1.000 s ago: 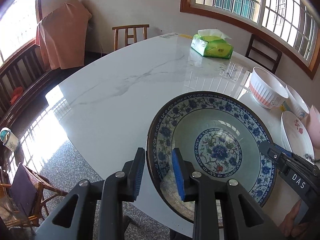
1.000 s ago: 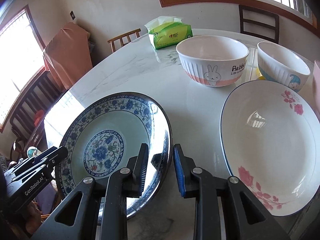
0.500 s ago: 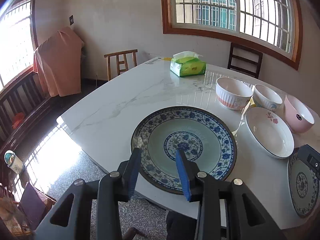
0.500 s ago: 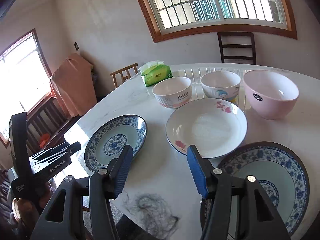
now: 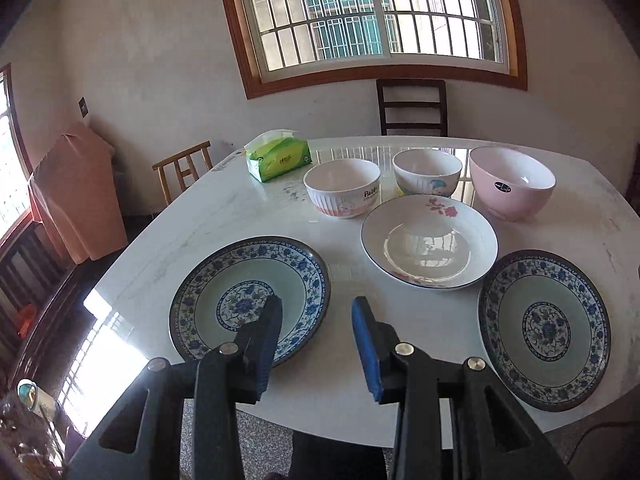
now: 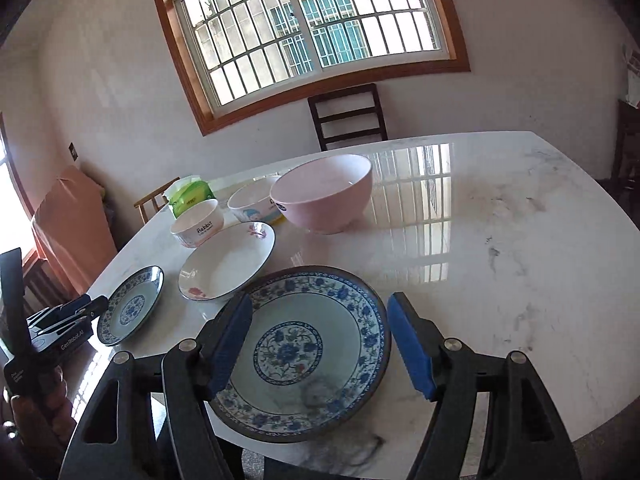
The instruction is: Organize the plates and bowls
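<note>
The round white marble-topped table [image 5: 248, 216] fills the middle of both views, with a barred wood-framed window [image 5: 372, 20] across the top and a dark wooden chair [image 5: 412, 106] beneath it.

The move turns on the two matching round blue-and-white floral ceramic plates. In the right wrist view, one blue-and-white plate [image 6: 304, 352] lies flat at the near table edge, directly ahead of the right gripper [image 6: 318, 342], lower centre of the frame; its blue pads are spread wide, holding nothing, and bracket the plate's width in the picture. The twin plate [image 5: 248, 300] sits lower left in the left wrist view, slightly left of the left gripper [image 5: 316, 344], which is likewise parted and empty. Being round, neither plate has a long axis; each hand is nearer its own plate.

Between them, centre right of the left view, rests a white shallow dish with pink roses [image 5: 430, 242]. Behind it stand three bowls in a row: a white ribbed rabbit-print bowl [image 5: 342, 192], a small white cartoon-print bowl [image 5: 427, 174] and a pink plain bowl [image 5: 512, 182]. A green tissue pack [image 5: 278, 156] lies upper left of the bowls.

My judgement: stacking has not begun.
</note>
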